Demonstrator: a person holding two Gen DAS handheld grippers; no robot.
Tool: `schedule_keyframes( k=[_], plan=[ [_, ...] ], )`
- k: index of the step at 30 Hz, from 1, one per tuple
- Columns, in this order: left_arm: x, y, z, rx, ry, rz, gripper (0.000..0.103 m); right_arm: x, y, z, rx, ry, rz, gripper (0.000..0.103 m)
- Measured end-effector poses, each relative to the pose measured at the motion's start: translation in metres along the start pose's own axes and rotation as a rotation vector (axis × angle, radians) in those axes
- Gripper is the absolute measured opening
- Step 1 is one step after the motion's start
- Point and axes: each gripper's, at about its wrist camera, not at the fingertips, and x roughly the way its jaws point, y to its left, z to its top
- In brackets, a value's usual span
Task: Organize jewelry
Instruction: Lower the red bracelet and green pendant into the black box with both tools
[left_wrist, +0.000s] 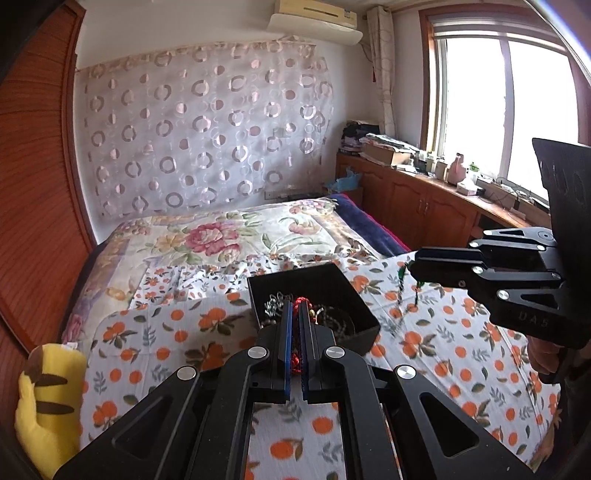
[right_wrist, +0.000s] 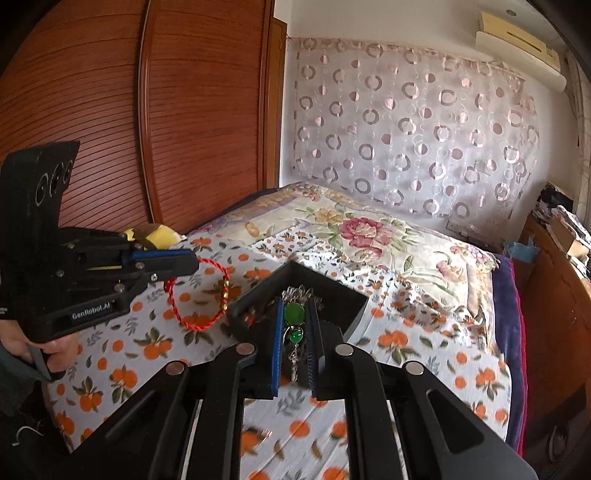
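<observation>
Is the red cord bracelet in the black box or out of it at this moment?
Out. The red cord bracelet hangs from the shut left tool above the bedspread, beside the black box, not inside it.

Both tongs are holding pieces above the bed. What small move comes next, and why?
Probably lower the left tongs toward the black box and release the red cord bracelet: it hangs just beside the box, which already holds jewelry. The right tongs grip a green pendant.

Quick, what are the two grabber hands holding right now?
Left gripper: shut on the red bracelet.
Right gripper: shut on the green pendant necklace.
</observation>
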Motion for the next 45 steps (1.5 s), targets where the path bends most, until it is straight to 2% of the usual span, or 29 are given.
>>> schedule_keyframes(
  k=[11,22,29,31,33,41,43,45],
  plan=[
    [0.046,0.012,0.016,-0.013,0.037,-0.004,0.002,0.044,-0.031,0.031,-0.01,0.007,0.007,0.013],
    [0.084,0.02,0.02,-0.021,0.075,-0.01,0.002,0.094,-0.053,0.025,0.039,0.055,0.032,0.013],
    [0.096,0.017,0.019,-0.015,0.085,-0.013,0.002,0.102,-0.057,0.019,0.067,0.071,0.037,0.013],
    [0.095,0.017,0.02,-0.016,0.082,-0.013,0.002,0.102,-0.056,0.018,0.063,0.076,0.033,0.016],
    [0.098,0.016,0.02,-0.014,0.08,-0.012,0.002,0.101,-0.056,0.017,0.064,0.076,0.03,0.029],
    [0.102,0.015,0.021,-0.012,0.082,-0.009,0.004,0.094,-0.056,0.011,0.072,0.077,0.02,0.029],
    [0.102,0.015,0.021,-0.013,0.081,-0.007,0.015,0.089,-0.054,0.004,0.077,0.08,0.018,0.029],
    [0.101,0.016,0.02,-0.016,0.07,-0.001,0.038,0.083,-0.051,-0.003,0.08,0.084,0.015,0.029]
  ],
)
